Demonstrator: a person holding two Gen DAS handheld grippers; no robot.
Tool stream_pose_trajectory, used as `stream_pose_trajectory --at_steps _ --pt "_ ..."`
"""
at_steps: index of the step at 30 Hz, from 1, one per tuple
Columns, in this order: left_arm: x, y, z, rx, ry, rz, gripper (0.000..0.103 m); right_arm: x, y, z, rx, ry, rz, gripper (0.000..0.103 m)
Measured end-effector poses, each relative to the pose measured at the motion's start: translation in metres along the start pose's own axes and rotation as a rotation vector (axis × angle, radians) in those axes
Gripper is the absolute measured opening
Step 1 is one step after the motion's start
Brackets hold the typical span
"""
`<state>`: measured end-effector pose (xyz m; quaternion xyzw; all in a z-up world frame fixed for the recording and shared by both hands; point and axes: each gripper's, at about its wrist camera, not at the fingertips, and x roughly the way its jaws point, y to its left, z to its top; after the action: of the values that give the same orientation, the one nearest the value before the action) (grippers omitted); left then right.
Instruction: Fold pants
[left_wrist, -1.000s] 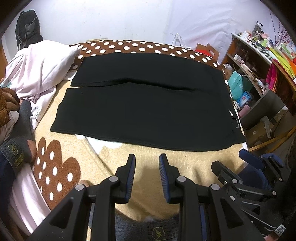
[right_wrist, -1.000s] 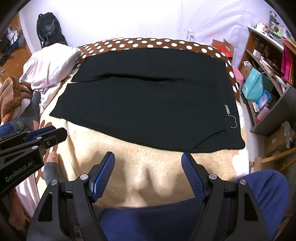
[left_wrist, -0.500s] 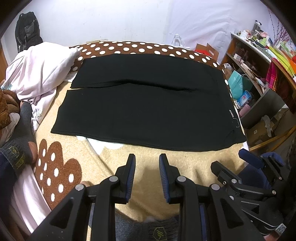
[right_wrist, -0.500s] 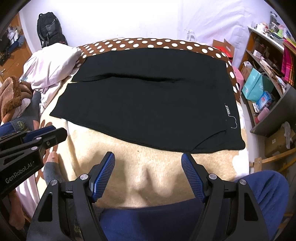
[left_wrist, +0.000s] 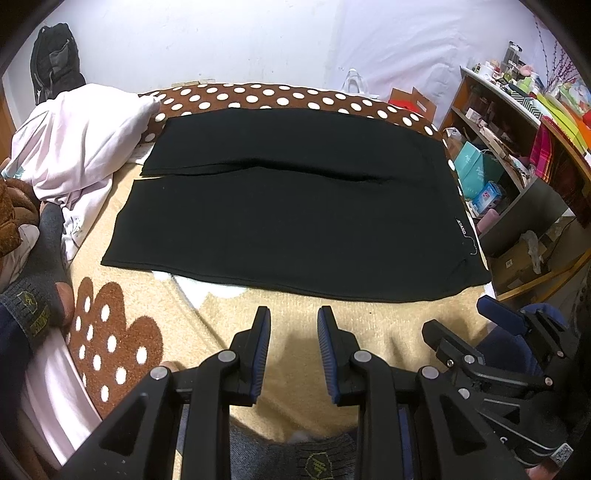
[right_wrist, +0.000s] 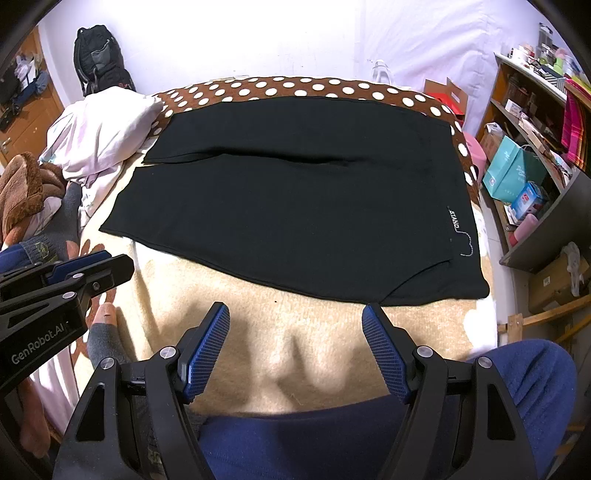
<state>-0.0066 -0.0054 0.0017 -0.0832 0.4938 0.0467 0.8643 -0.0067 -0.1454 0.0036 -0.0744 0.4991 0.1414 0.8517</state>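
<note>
- The black pants (left_wrist: 288, 206) lie flat across the tan blanket (left_wrist: 295, 314), both legs side by side, waistband toward the shelf side.
- My left gripper (left_wrist: 293, 325) hovers just short of their near edge, jaws narrowly apart, nothing between them.
- My right gripper (right_wrist: 295, 321) hangs beside it, jaws wide and empty.

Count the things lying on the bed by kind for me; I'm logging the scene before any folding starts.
Black pants, spread flat: 1
Pale pink bedding bundle: 1
Brown fleece bundle: 1
Spotted blanket under it all: 1
Total: 4
Both tools, the left gripper and the right gripper, hover above the blanket with empty jaws, so they are not counted.
</note>
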Motion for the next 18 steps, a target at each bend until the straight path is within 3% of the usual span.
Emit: stream_pose_trajectory --at_steps 18 --pt "0.004 0.0007 0.0004 0.004 0.005 -0.003 0.029 0.002 -0.0005 0.0024 0.003 0.002 0.002 0.075"
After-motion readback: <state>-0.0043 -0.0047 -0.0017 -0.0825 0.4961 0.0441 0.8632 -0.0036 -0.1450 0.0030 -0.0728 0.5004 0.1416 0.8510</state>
